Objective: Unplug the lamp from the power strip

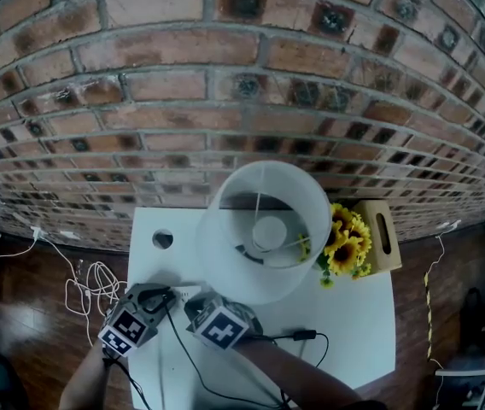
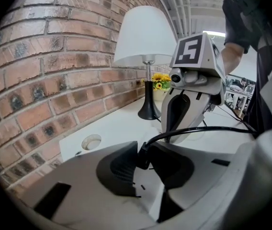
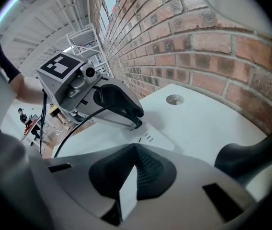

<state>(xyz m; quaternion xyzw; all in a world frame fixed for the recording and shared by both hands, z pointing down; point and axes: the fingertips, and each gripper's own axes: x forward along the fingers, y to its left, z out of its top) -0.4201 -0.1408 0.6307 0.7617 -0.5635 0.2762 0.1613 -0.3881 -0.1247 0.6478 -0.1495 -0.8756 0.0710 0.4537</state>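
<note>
A lamp with a white shade [image 1: 264,229] stands at the back of the white table [image 1: 353,331]; its black base [image 2: 149,111] shows in the left gripper view. Its black cord [image 2: 198,131] ends in a black plug [image 2: 142,156] that sits between the pads of my left gripper [image 2: 143,159], which press on it over the white power strip [image 3: 148,138]. Next to it, my right gripper [image 3: 131,176] is shut on the strip's near end. In the head view both grippers, left [image 1: 167,295] and right [image 1: 193,301], meet near the table's front left.
A brick wall [image 1: 225,75] runs behind the table. Sunflowers [image 1: 345,242] and a wooden box [image 1: 379,233] stand right of the lamp. A round cable hole [image 1: 163,239] lies at the back left. White cables [image 1: 89,284] trail over the floor left of the table.
</note>
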